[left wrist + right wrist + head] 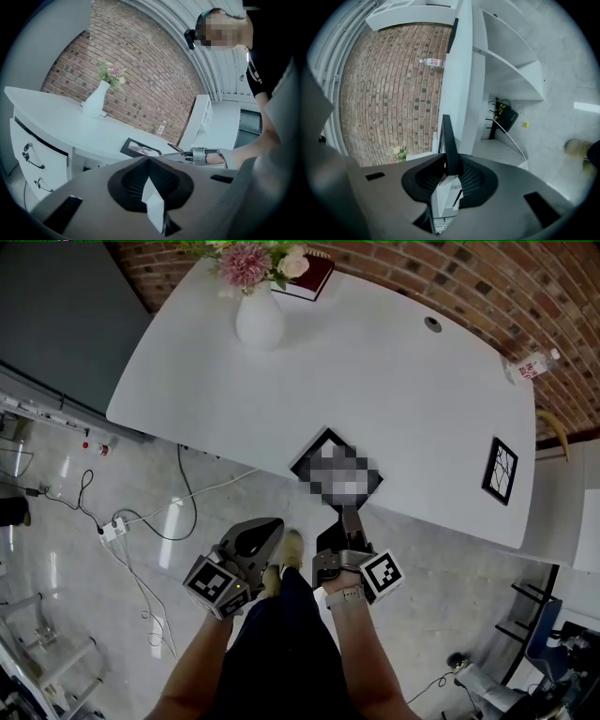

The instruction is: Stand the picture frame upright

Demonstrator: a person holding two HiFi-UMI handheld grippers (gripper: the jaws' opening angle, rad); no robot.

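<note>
By the white table [403,381], the outstretched right gripper [349,514] clamps the picture frame [305,458]; the left gripper [270,526] hangs back, closed.

Head view: we get bright, even light and only faint, soft shadows. The white table [403,390] is nearly blown out, and glare streaks show on the glossy floor [66,521]. Both gripper views are heavy fisheye with black vignetted corners, and the brick wall [140,84] bows. Left gripper view runs dimmer and bluish. In the right gripper view, the picture frame [449,145] edge is soft close to the lens.
</note>
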